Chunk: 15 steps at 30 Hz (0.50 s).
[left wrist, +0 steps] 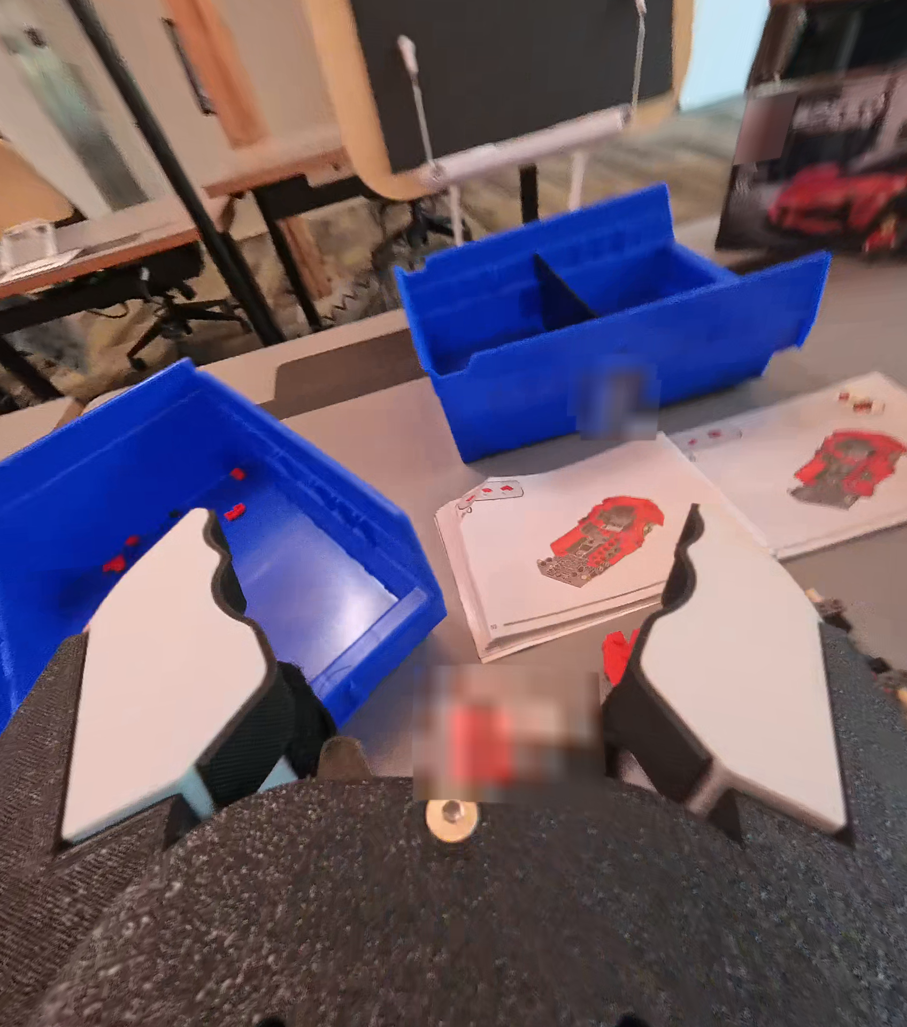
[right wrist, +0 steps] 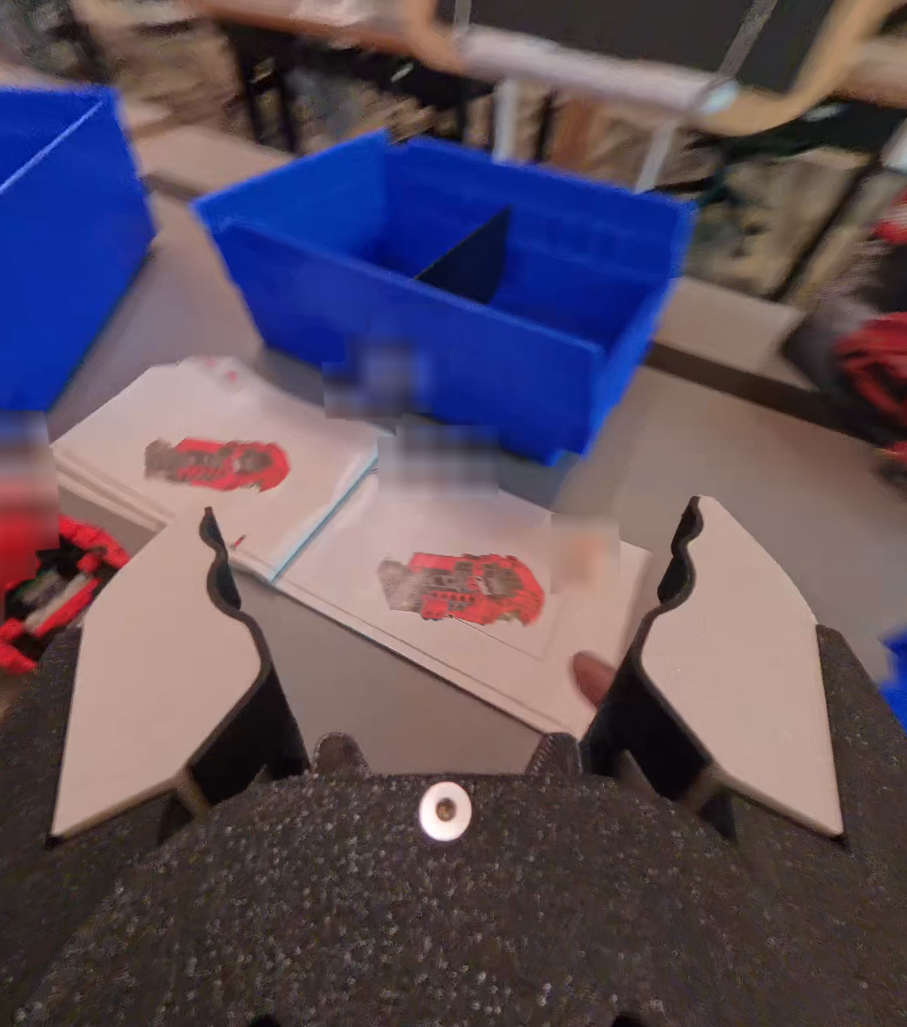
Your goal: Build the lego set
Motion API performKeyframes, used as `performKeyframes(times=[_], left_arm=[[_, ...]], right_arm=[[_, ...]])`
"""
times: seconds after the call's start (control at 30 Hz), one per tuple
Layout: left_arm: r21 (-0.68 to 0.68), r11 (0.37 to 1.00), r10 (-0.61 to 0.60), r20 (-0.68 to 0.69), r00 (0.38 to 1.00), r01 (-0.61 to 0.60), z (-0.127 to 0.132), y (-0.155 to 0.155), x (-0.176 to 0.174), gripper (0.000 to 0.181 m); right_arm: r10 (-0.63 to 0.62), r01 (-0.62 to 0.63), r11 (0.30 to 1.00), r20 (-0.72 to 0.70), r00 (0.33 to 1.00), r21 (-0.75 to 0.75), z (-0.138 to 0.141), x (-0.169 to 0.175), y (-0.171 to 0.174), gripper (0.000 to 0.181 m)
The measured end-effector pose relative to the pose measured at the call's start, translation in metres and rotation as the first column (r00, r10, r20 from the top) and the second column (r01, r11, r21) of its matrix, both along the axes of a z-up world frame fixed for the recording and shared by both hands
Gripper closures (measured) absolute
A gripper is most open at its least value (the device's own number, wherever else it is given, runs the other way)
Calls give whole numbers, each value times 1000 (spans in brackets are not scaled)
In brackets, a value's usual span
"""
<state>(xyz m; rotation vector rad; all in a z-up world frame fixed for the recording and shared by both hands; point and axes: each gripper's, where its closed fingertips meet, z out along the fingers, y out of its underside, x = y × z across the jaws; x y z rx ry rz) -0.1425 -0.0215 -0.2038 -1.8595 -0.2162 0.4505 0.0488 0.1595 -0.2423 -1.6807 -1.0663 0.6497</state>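
Grey surface (left wrist: 384, 455) in an office-type room, desks and chairs behind. Far left is a blue bin (left wrist: 329, 533) with a few small red lego bits (left wrist: 234, 511) on its floor. The left gripper (left wrist: 448, 517) hangs over its near corner, fingers (left wrist: 162, 639) spread wide, holding nothing. Next over, the open instruction booklet (left wrist: 579, 556) lies flat, a divided blue bin (left wrist: 607, 361) behind it. The right gripper (right wrist: 448, 514) is over the booklet, also wide open and empty. The half-built red car (right wrist: 51, 589) sits near the booklet's left edge.

booklet (left wrist: 579, 561) lies before divided bin (left wrist: 607, 344), apparently right of another bin (left wrist: 329, 500).
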Motion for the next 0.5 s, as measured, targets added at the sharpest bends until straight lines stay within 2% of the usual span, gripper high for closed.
performKeyframes(times=[0.1,0.2,0.33,0.5], left_arm=[[128,988,77,54,996,-83,10,-25,1,35],[177,974,131,81,988,-144,10,-43,4,35],[146,978,142,72,987,-151,0,-54,15,35],[104,982,152,73,986,-159,-16,-52,19,35]], right_arm=[[-225,233,970,-97,969,72,30,38,-9,35],[-361,372,927,-160,919,48,41,68,-26,35],[-418,445,886,-190,888,128,51,90,-45,35],[-440,460,878,-158,884,134,39,93,-53,35]])
